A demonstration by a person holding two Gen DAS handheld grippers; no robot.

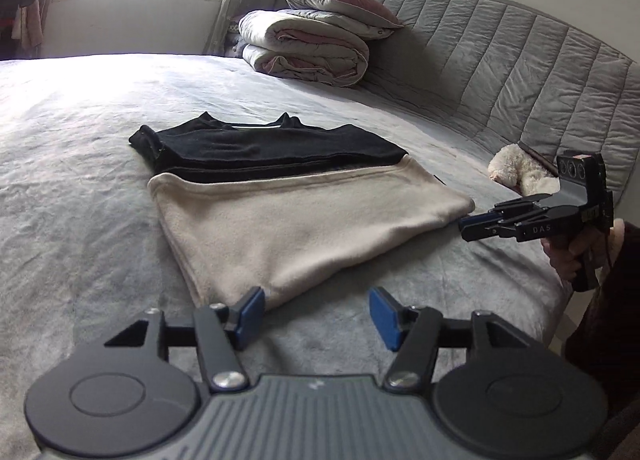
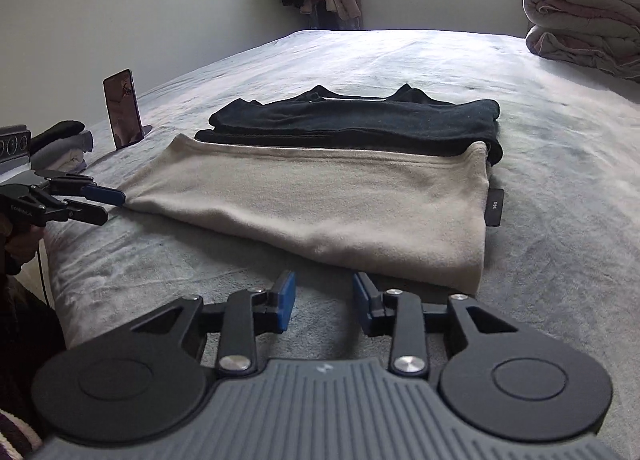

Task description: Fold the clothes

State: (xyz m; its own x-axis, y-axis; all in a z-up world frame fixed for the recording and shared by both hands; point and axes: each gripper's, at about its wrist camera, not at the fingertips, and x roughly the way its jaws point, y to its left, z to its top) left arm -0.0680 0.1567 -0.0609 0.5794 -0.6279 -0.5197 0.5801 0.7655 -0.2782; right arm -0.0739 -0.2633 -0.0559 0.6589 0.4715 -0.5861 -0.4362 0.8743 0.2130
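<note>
your bed (image 1: 80,108) wears a grey blanket, and the black and beige garment (image 1: 296,216) lies flat at its middle. beyond the garment, by the headboard, sit folded quilts (image 1: 308,48); a plush toy (image 1: 516,172), propped phone (image 2: 122,108) and small clothes pile (image 2: 64,144) flank it.

The black garment (image 2: 360,120) is partly covered by the beige garment (image 2: 320,204) lying over its near edge, so its lower part is hidden. A small dark tag (image 2: 495,207) at the beige garment's side carries print too small to read. The phone (image 2: 122,108) screen is too small to make out. The folded quilts (image 2: 588,20) are cut off by the right edge in the right wrist view. The hand (image 1: 568,256) holding the right tongs (image 1: 466,226) is cut off at the left wrist view's edge; whether those tongs touch cloth cannot be told
</note>
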